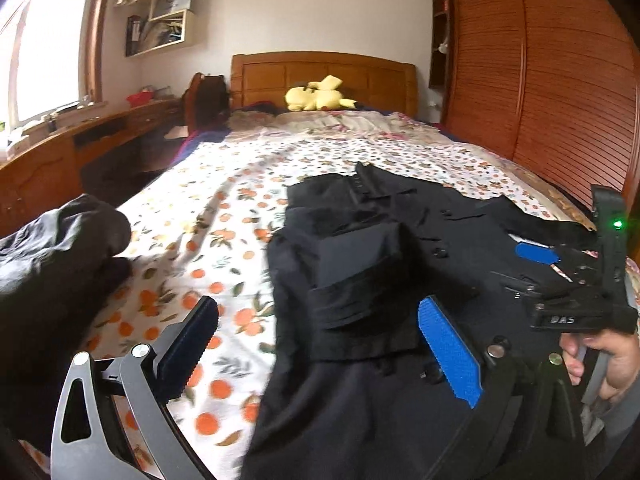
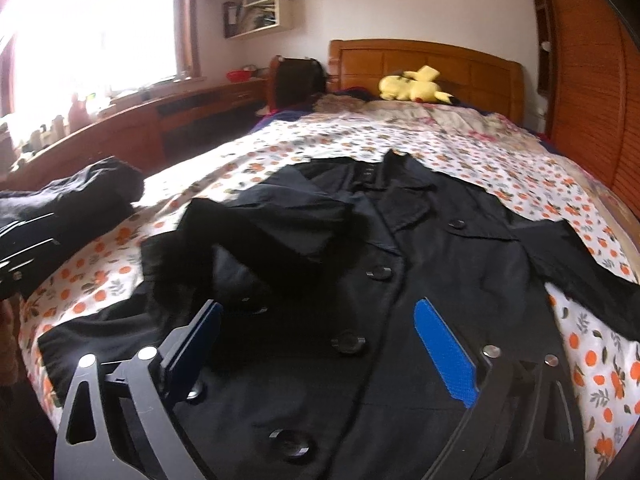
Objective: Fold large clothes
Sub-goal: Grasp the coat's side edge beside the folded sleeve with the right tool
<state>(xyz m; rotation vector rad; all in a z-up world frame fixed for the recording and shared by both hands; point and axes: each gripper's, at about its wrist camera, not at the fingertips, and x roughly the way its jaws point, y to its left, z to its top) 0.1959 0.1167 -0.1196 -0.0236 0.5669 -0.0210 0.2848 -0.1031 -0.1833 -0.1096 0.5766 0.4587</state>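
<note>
A large black buttoned coat (image 2: 400, 264) lies front up on the bed, collar toward the headboard. Its left sleeve (image 2: 256, 232) is folded over the chest; the right sleeve (image 2: 580, 264) lies spread out to the side. It also shows in the left wrist view (image 1: 360, 272). My left gripper (image 1: 320, 344) is open and empty, hovering over the coat's left edge. My right gripper (image 2: 324, 352) is open and empty, low over the coat's button line. The right gripper also shows in the left wrist view (image 1: 576, 264), held by a hand.
The bed has a white sheet with orange print (image 1: 208, 208). A second dark garment (image 1: 52, 264) lies heaped at the bed's left edge. A yellow plush toy (image 1: 316, 96) sits at the wooden headboard. A wooden desk (image 1: 80, 140) runs along the left; a slatted wardrobe (image 1: 560, 80) stands right.
</note>
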